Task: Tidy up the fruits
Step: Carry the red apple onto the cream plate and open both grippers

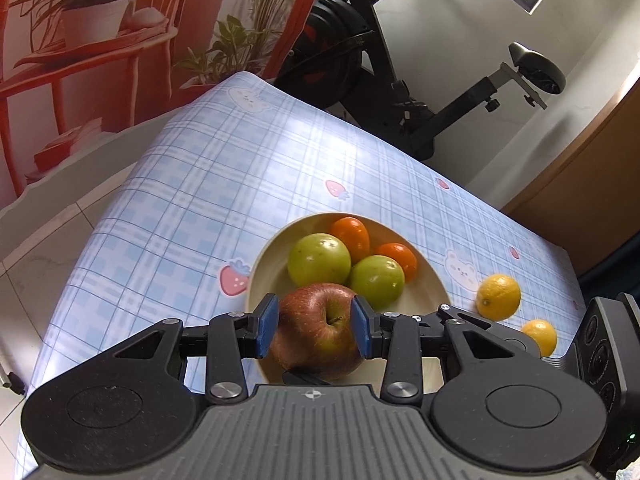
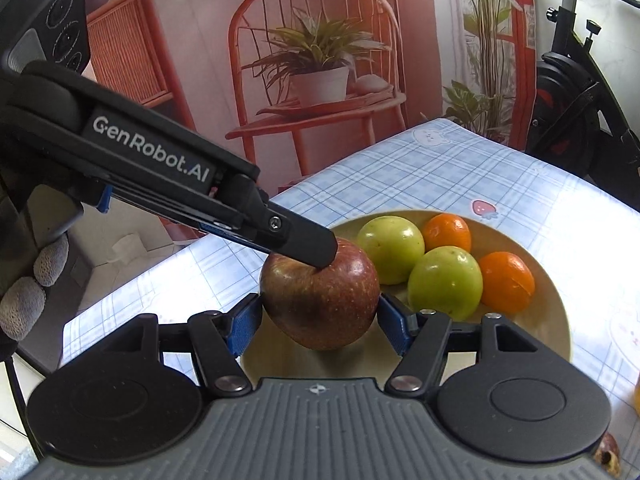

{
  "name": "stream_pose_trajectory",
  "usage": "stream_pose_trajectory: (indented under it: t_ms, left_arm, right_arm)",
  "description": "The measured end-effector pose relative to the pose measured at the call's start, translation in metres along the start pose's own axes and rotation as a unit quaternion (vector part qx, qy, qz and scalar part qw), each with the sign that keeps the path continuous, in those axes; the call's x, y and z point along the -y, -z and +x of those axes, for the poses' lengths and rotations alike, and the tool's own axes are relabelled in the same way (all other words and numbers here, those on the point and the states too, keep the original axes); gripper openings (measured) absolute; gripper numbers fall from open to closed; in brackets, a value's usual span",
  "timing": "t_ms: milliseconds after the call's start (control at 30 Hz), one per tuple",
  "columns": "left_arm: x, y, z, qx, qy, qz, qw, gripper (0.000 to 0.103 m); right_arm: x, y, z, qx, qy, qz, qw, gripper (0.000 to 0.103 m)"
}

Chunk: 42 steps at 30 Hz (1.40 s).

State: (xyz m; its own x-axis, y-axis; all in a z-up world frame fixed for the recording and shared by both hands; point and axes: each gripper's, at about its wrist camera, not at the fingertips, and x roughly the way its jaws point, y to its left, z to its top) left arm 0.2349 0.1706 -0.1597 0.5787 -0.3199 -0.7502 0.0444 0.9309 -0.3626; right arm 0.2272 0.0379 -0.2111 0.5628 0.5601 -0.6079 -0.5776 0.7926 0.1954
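Spread under everything: checked blue tablecloth (image 1: pixel 200 200). Set upon it, a cream bowl (image 1: pixel 260 256). Over the bowl's near rim, clear of its floor (seen from the right wrist), a red apple (image 1: pixel 316 332). Clamped there by the left gripper (image 1: pixel 314 324), blue pads (image 1: pixel 267 326) pressed to its two flanks. Flanked too by the right gripper (image 2: pixel 319 326), spread wide at the apple's broadest girth; cannot tell whether gripping or merely alongside. Stem hollow turned up toward the left wrist camera, so core axis roughly upright, tipped a little toward that gripper's body. Deeper in the bowl, beyond the red apple: two green apples (image 1: pixel 319 260) side by side, touching. Behind those, against the bowl's far wall, two oranges (image 1: pixel 352 233). Outside the bowl, just right of it on the cloth, two lemons (image 1: pixel 499 297).
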Motion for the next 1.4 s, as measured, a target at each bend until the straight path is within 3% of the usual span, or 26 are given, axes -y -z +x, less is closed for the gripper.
stream_pose_trajectory:
  t_ms: [400, 867, 1200, 1400]
  left_arm:
    - [-0.008, -0.003, 0.000, 0.022, -0.013, -0.017, 0.9995, 0.041]
    - [-0.003, -0.004, -0.002, 0.029, -0.036, 0.004, 0.9989, 0.042]
    - [0.018, 0.001, -0.012, 0.049, -0.081, 0.035, 0.9948, 0.040]
    - [0.056, 0.005, -0.028, 0.067, -0.056, 0.066, 0.9940, 0.040]
  right_arm:
    - [-0.005, 0.002, 0.008, 0.021, 0.005, -0.019, 1.000, 0.066]
    - [-0.006, -0.002, -0.002, 0.001, 0.018, -0.026, 0.999, 0.066]
    - [0.007, 0.017, -0.069, 0.035, 0.050, -0.011, 0.998, 0.066]
    - [0.021, 0.048, -0.122, 0.066, 0.087, 0.008, 0.994, 0.066]
